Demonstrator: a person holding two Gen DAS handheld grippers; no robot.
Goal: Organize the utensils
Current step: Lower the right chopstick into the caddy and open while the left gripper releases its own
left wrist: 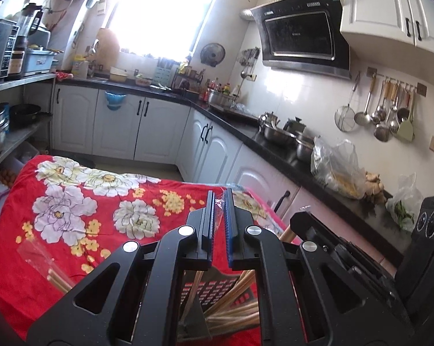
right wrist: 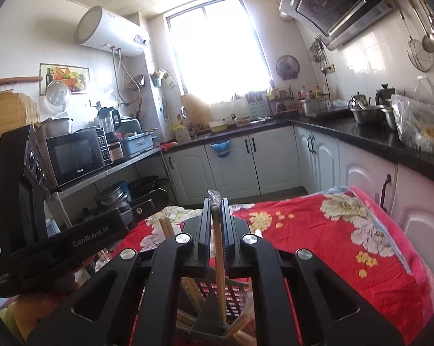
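Note:
My right gripper (right wrist: 216, 203) is shut on a wooden chopstick (right wrist: 219, 262) with a bit of clear wrapper at its top; the stick runs down into a dark perforated utensil holder (right wrist: 234, 297) that holds several chopsticks. My left gripper (left wrist: 219, 199) is nearly shut, with a scrap of clear plastic wrapper (left wrist: 219, 203) between its pads. It hangs above the same holder (left wrist: 214, 291) with chopsticks (left wrist: 231, 314) in it. Wrapped chopsticks (left wrist: 54, 275) lie on the red floral cloth (left wrist: 72, 201) at the left.
The other gripper's black body (right wrist: 29, 201) stands at the left in the right wrist view, and at the right in the left wrist view (left wrist: 361, 259). A black countertop (left wrist: 289, 150) with pots and bags runs along the right. Shelves (left wrist: 12, 135) with pans stand at the left.

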